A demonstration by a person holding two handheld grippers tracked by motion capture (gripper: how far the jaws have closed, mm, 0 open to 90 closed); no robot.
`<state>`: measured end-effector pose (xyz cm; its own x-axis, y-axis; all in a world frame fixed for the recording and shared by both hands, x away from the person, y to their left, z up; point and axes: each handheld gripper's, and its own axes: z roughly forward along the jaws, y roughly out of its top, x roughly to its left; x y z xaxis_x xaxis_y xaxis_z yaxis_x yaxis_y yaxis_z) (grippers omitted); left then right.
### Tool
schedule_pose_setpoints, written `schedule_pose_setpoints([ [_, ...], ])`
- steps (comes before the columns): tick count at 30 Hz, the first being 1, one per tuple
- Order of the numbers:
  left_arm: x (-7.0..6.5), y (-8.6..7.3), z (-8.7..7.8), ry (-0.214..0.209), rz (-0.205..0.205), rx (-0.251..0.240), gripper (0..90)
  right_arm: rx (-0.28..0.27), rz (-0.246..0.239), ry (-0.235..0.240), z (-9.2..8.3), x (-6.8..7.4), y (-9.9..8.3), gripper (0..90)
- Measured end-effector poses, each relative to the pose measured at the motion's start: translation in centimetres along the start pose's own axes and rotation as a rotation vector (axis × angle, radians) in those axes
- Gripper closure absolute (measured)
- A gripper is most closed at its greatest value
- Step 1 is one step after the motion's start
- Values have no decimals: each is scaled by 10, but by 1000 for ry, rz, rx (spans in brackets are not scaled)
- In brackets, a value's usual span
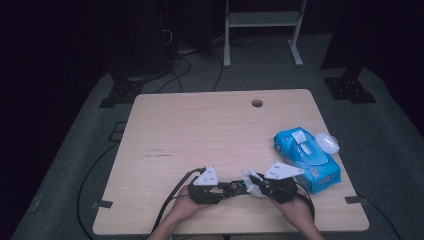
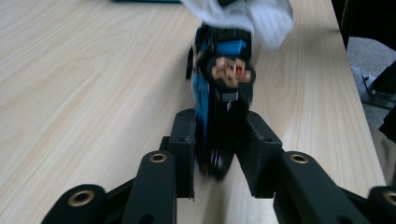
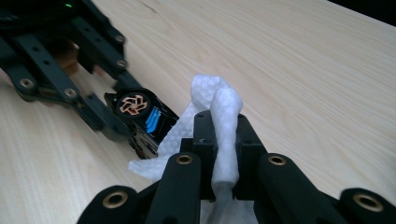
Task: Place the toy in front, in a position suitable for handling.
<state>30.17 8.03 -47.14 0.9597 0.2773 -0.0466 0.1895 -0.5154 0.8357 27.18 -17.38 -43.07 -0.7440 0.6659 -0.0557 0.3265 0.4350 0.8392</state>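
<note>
Wipe [image 3: 224,135] pinched; toy car [image 2: 223,93] clamped; tissue pack [image 1: 306,157] right.

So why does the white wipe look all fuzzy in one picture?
In the left gripper view the wipe and the black and blue gadget are smeared with blur; in the right gripper view the wipe is crisp; the high view is dim, its surroundings dark.

The toy car [image 1: 233,186] sat between the left gripper [image 1: 216,190] and right gripper [image 1: 260,187], the wet wipe [image 1: 252,181] draped against it. Right of the right gripper lay the wipes pack [image 1: 307,159], a lid [image 1: 327,142] behind it.
</note>
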Motion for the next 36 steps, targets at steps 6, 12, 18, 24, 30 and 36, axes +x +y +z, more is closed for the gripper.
schedule_pose_setpoints([
  [6,-5,4,2,15,43,10,612,-20,-11,92,14,22,9,824],
  [12,-5,3,-1,10,56,18,626,-20,-22,122,17,27,11,825],
  [18,-3,2,-5,19,60,24,638,-5,12,1,-5,-4,-2,826],
  [24,-2,1,-4,20,55,20,640,2,35,-29,-10,-11,-6,825],
  [30,-2,1,-5,22,51,20,640,-33,-7,44,0,8,0,824],
  [36,-2,1,-6,23,55,19,642,-17,36,18,-6,-8,-4,825],
])
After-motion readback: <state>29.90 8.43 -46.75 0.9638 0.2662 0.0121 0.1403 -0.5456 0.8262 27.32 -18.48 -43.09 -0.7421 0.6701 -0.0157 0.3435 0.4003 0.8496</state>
